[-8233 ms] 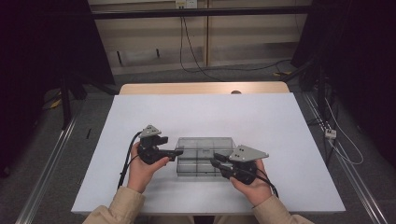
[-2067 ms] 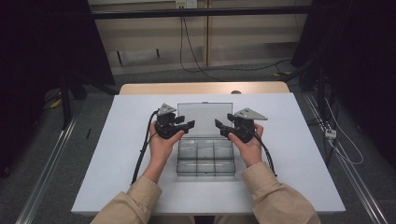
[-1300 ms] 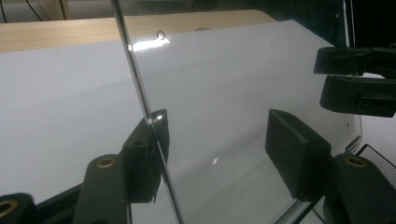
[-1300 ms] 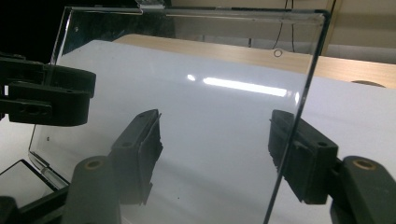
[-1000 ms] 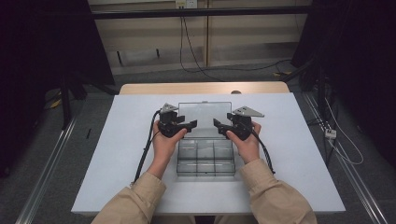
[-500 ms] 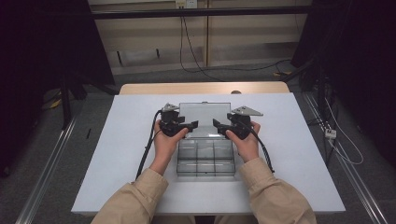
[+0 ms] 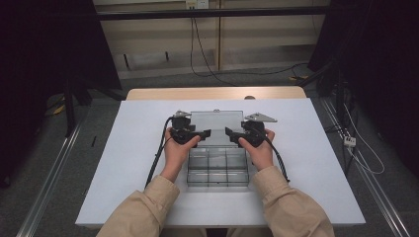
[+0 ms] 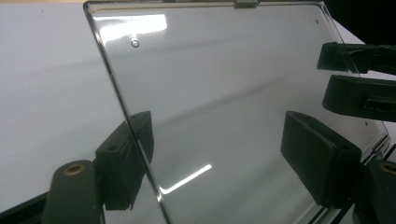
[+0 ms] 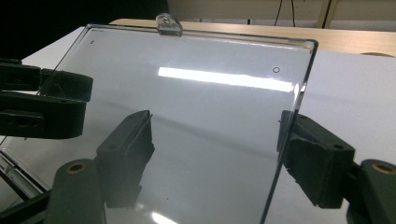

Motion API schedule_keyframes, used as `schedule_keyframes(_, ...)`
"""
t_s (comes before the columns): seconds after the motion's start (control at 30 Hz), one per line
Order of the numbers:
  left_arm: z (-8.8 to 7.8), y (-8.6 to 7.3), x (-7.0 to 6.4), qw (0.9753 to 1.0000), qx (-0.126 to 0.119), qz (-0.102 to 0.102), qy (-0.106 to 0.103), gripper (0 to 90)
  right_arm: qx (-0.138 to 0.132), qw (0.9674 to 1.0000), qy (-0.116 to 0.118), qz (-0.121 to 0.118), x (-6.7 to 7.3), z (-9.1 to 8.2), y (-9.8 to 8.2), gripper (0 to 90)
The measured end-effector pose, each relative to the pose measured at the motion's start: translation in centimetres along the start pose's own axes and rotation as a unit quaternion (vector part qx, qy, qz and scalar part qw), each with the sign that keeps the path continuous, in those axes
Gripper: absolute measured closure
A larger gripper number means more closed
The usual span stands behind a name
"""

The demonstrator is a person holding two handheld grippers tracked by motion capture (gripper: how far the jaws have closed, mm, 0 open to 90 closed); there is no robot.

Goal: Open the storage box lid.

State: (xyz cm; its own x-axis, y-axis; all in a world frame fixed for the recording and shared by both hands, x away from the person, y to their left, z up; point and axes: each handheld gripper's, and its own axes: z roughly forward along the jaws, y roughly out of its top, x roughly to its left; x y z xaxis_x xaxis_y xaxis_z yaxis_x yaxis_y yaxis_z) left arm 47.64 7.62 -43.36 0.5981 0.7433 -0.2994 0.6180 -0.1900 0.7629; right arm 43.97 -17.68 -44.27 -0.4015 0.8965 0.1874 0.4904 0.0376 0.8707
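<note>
I am opening the clear plastic hinged lid (image 7: 216,124) of the clear plastic compartment box (image 7: 217,167), which sits in the middle of the white table (image 7: 123,163) right in front of me. The lid now stands swung up and back, its small latch tab (image 9: 168,24) at the top edge. My left gripper (image 7: 205,134) straddles its left edge and my right gripper (image 7: 231,133) its right edge; both pairs of jaws have just been opening and stand apart, pads off the plastic (the lid edge is between them all the same). To do this well I should draw both grippers out sideways, level and together, so neither pad catches the edge and tips the lid forward again.
</note>
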Motion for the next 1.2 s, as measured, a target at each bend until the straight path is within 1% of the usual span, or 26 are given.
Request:
schedule_keyframes(0.1,0.1,-0.1,0.0,1.0,0.003,-0.002,0.0,23.7,0.004,1.0,0.0,0.006,-0.1,0.1,-0.1,25.8)
schedule_keyframes(0.33,0.4,-0.2,0.1,0.9999,0.011,-0.009,-0.002,21.7,0.008,0.9999,0.0,0.012,-0.2,0.3,-0.2,24.8)
schedule_keyframes(0.53,0.8,-0.2,0.1,0.9997,0.018,-0.019,-0.003,18.6,0.014,0.9997,0.001,0.019,-0.3,0.5,-0.3,23.9)
schedule_keyframes(0.7,1.1,-0.2,0.2,0.9994,0.022,-0.028,-0.003,16.9,0.022,0.9994,0.003,0.026,-0.5,0.8,-0.3,22.5)
schedule_keyframes(0.83,1.3,-0.1,0.2,0.9992,0.025,-0.031,-0.002,15.9,0.028,0.9991,0.004,0.032,-0.5,1.1,-0.3,20.4)
schedule_keyframes(0.97,1.4,0.0,0.2,0.9991,0.027,-0.034,-0.001,13.5,0.028,0.999,0.004,0.034,-0.4,1.3,-0.3,19.2)
schedule_keyframes(1.0,1.6,0.1,0.1,0.999,0.029,-0.035,-0.001,12.7,0.029,0.9988,0.006,0.039,-0.4,1.4,-0.3,18.4)
schedule_keyframes(1.03,1.7,0.1,0.1,0.9987,0.031,-0.04,-0.001,11.9,0.03,0.9988,0.005,0.039,-0.4,1.5,-0.3,18.1)
schedule_keyframes(1.1,1.8,0.1,0.0,0.9987,0.033,-0.04,-0.001,10.4,0.033,0.9985,0.006,0.043,-0.5,1.6,-0.3,17.3)
schedule_keyframes(1.2,1.9,0.1,0.0,0.9985,0.035,-0.041,0.0,9.8,0.037,0.9983,0.005,0.044,-0.5,1.7,-0.2,16.5)
